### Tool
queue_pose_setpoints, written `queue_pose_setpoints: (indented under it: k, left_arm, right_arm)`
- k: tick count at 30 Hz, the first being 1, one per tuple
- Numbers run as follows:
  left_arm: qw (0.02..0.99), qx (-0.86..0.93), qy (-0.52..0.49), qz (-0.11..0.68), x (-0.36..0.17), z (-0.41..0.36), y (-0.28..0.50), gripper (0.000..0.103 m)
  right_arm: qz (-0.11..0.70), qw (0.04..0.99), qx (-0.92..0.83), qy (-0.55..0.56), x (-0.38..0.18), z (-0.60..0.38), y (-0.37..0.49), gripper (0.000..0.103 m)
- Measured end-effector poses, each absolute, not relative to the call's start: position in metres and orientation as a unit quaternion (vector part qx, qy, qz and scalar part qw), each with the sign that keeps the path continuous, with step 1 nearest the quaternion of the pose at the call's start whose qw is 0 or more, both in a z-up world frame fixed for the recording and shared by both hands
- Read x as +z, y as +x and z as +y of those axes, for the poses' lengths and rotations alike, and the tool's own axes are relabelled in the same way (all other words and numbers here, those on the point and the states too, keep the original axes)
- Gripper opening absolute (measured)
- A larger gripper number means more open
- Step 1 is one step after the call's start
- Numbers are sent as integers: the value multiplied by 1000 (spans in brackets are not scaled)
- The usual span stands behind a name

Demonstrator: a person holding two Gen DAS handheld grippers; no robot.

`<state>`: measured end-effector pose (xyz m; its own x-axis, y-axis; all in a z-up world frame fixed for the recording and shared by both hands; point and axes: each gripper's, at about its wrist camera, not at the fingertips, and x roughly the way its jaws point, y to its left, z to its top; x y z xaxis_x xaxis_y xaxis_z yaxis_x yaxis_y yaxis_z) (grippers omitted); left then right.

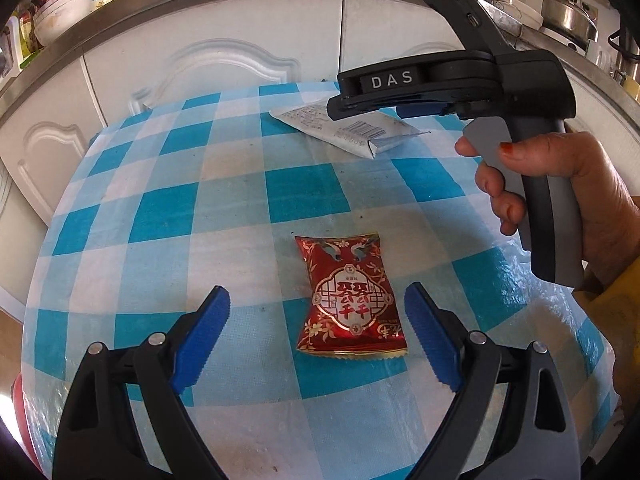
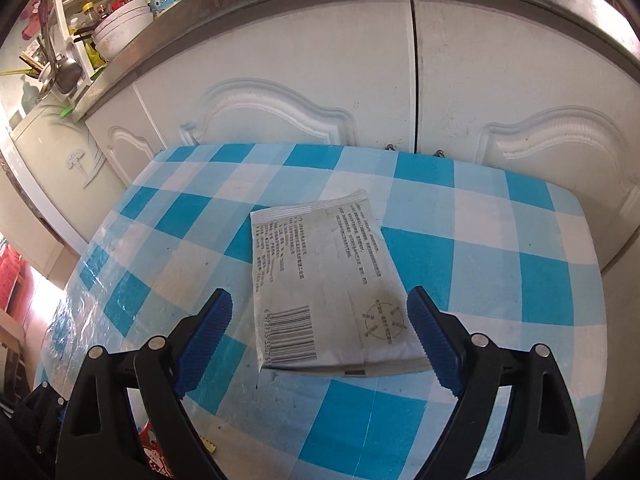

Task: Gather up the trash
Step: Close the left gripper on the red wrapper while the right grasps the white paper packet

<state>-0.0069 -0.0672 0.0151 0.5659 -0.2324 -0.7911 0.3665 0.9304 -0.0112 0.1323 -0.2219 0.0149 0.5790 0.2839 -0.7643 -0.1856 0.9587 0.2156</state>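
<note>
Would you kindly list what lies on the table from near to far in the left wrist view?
Open left gripper jaws → red snack packet → white printed packet, with the right gripper above it → far edge of the checked tablecloth → white cabinet doors.
</note>
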Motion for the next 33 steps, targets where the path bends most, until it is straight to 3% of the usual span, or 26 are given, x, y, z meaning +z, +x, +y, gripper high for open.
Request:
queue_pose_setpoints:
  k: [15, 20, 24, 27, 33]
  left_arm:
    - [882, -164, 69, 436, 6, -68, -2, 81]
    - [887, -154, 62, 431, 6, -65, 0, 68]
    - [889, -149, 57, 430, 7, -61, 1, 59]
    - [888, -151, 50, 431, 7, -58, 2, 57]
    - [888, -152, 34, 432, 7, -51, 0, 56]
  right_arm:
    - [451, 884, 123, 26, -5, -215, 147, 92]
    - [448, 886, 119, 24, -4, -213, 145, 92]
    - [447, 887, 113, 24, -2, -213, 139, 82]
    - [446, 886, 117, 43, -1, -219, 134, 67]
    - [441, 884, 124, 92, -1, -233, 122, 52]
